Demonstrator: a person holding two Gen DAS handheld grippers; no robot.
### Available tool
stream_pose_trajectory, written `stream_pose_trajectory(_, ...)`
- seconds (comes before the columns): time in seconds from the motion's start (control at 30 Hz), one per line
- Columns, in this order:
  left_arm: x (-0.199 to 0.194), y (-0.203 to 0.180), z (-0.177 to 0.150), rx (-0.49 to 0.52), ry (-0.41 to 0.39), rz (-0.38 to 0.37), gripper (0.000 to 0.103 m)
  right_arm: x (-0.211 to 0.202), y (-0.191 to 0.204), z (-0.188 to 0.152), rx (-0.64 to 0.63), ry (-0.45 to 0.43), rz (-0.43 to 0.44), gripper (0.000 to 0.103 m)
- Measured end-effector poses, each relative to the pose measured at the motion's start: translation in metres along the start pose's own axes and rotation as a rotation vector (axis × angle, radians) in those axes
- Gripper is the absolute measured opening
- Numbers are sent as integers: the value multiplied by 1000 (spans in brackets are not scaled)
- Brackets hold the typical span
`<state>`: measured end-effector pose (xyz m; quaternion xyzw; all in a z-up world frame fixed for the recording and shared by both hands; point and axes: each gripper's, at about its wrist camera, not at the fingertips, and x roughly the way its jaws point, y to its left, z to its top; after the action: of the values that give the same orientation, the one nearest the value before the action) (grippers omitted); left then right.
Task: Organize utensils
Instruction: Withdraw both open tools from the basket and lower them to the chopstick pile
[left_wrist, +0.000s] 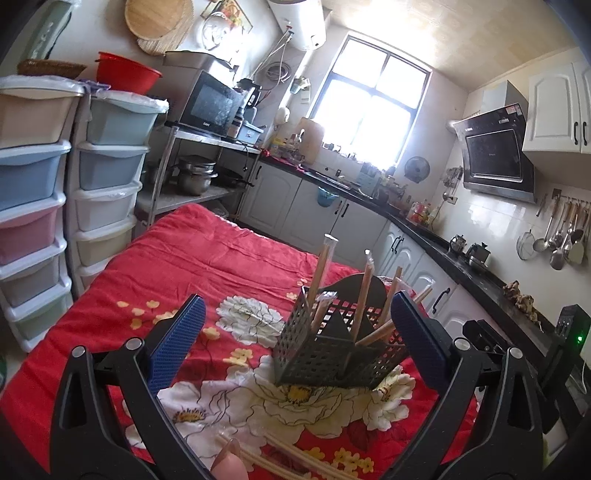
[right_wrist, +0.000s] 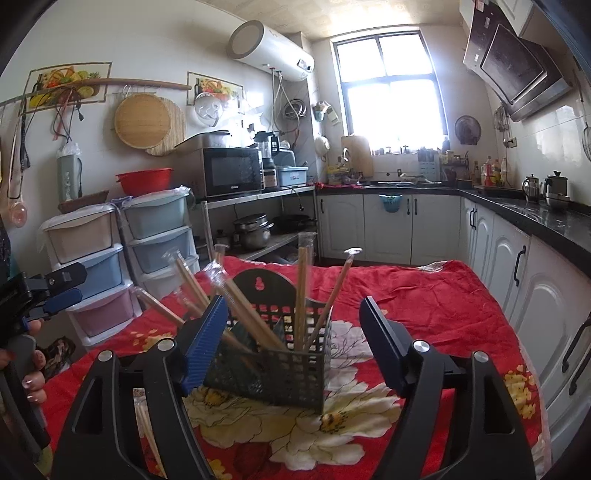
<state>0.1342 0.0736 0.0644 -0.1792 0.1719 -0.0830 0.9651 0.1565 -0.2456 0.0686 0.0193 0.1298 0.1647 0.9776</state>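
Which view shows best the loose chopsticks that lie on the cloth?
The left wrist view: several wrapped chopsticks lie in plain sight at its bottom edge. The right wrist view shows only a blurred few behind the gripper's frame.

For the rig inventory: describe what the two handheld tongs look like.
Both match. The left tongs and right tongs each have black plastic arms with triangular cut-outs and silver pivot pins, ending in flat blue fingers with finely ribbed pads. In the right view, the left unit has a grey handle. No cables or sleeves are visible.

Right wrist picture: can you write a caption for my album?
Open tongs face a dark perforated utensil holder full of wrapped chopsticks on a red flowered cloth.
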Motion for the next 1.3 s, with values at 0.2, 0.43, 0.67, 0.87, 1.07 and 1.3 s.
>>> stream_pose_trajectory(0.2, -2, 6, -7, -13, 21, 11, 92, -3, 9, -4, -15, 20, 22, 73)
stream_pose_trajectory(0.43, -3, 12, -16, -3, 45, 59, 92, -4, 17, -8, -28, 47, 53, 73)
stream_pose_trajectory(0.67, 0, 24, -28, -35, 96, 82, 92, 0, 33, -16, -64, 99, 88, 73)
stream_pose_trajectory(0.87, 4, 32, -39, -34, 134, 113, 92, 6, 47, -25, -97, 140, 118, 73)
stream_pose_trajectory(1.07, 7, 40, -47, -37, 167, 138, 92, 11, 59, -33, -137, 175, 145, 73)
stream_pose_trajectory(1.3, 9, 48, -59, -47, 210, 157, 92, 19, 76, -45, -189, 240, 170, 73)
